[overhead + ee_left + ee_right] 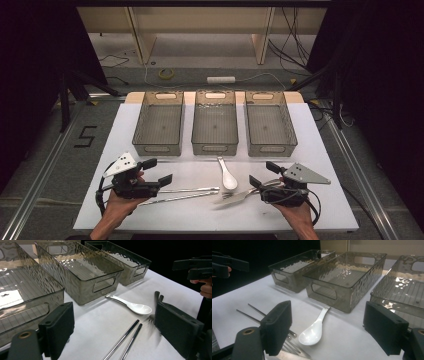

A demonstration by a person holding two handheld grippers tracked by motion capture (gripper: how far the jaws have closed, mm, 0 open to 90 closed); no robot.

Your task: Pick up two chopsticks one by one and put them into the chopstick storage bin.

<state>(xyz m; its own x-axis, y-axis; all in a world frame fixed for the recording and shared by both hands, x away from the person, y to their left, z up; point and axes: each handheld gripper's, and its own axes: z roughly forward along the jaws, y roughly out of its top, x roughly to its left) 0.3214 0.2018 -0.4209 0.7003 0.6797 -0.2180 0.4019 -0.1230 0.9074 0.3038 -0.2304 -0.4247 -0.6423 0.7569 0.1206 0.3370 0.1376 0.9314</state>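
Altogether: three bins (215, 125), two chopsticks (187, 193), one spoon (228, 176), one fork (237, 196).

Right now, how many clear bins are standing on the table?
3, in a row at the far side: the left bin, the middle bin, the right bin. All look empty; none seems hidden.

Chopsticks (182, 194), spoon (227, 173), probably a fork (239, 195) (blurred) between two open tools.

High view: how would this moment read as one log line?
left gripper open, empty | right gripper open, empty | spoon, chopsticks, fork on table
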